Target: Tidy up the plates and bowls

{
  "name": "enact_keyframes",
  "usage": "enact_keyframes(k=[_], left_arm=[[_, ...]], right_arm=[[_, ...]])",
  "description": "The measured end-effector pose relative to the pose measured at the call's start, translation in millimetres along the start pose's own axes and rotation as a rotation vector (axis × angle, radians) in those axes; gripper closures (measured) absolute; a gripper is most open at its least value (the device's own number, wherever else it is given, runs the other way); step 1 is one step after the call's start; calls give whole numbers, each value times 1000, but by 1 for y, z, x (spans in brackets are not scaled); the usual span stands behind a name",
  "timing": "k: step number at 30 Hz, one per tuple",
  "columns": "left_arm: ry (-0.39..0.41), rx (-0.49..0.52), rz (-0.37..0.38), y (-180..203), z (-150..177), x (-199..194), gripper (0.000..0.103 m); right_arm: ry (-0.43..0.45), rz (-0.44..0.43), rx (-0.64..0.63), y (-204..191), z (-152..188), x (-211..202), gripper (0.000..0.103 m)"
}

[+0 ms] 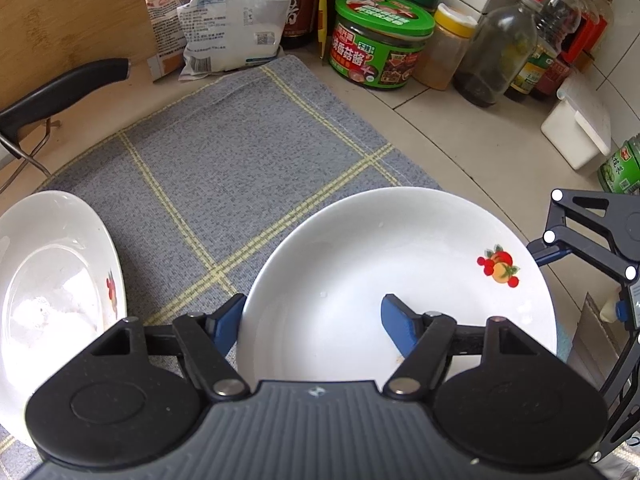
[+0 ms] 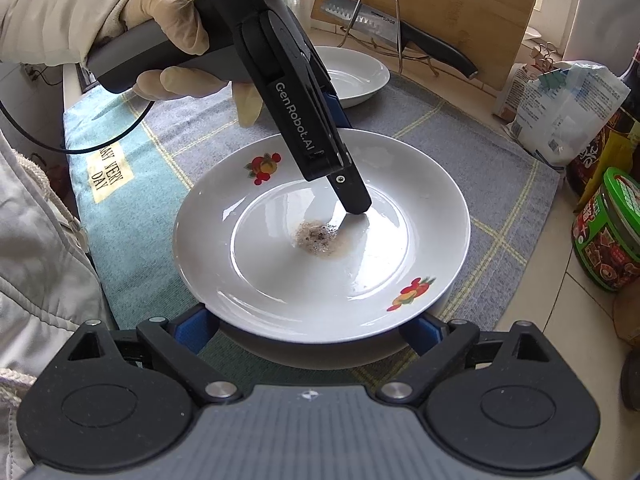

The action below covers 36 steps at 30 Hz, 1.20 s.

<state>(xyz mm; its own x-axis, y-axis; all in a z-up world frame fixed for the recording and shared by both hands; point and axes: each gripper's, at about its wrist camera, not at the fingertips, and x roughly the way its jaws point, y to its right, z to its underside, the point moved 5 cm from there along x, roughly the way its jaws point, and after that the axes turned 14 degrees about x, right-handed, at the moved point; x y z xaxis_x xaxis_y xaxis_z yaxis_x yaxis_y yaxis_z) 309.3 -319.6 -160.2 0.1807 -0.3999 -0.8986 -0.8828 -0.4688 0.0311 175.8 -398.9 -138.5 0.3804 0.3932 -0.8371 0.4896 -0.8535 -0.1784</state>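
Observation:
A white deep plate (image 1: 400, 248) (image 2: 280, 280) with fruit prints lies on the grey checked cloth (image 1: 240, 140) (image 2: 500, 168). A brownish wet smear (image 2: 318, 238) marks its middle. My left gripper (image 1: 312, 320) (image 2: 344, 158) straddles the plate's rim, one blue pad against the outside and the other finger resting inside the well. My right gripper (image 2: 310, 330) (image 1: 560, 248) stands wide on the opposite side, with the rim between its blue pads, which do not press on it. A second white plate (image 1: 52, 280) (image 2: 356, 72) sits apart on the same cloth.
A knife (image 1: 60, 88) (image 2: 400, 32) rests in a wire rack before a wooden board (image 2: 440, 0). Bags (image 1: 224, 12), a green-lidded jar (image 1: 380, 40) (image 2: 608, 232), bottles (image 1: 496, 52) and a white box (image 1: 576, 128) crowd the counter's back. A gloved hand (image 2: 168, 20) holds the left gripper.

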Motion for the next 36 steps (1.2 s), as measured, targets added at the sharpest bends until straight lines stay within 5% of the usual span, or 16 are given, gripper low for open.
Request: enact_keyframes(k=[25,36], left_arm=[[11,0,9,1,-5,-2,31],[79,10,-16,3,-7,-17,15]], right_arm=[[-20,63,-16,2,10,-2,0],[-21,57,-19,1,11,-5,0]])
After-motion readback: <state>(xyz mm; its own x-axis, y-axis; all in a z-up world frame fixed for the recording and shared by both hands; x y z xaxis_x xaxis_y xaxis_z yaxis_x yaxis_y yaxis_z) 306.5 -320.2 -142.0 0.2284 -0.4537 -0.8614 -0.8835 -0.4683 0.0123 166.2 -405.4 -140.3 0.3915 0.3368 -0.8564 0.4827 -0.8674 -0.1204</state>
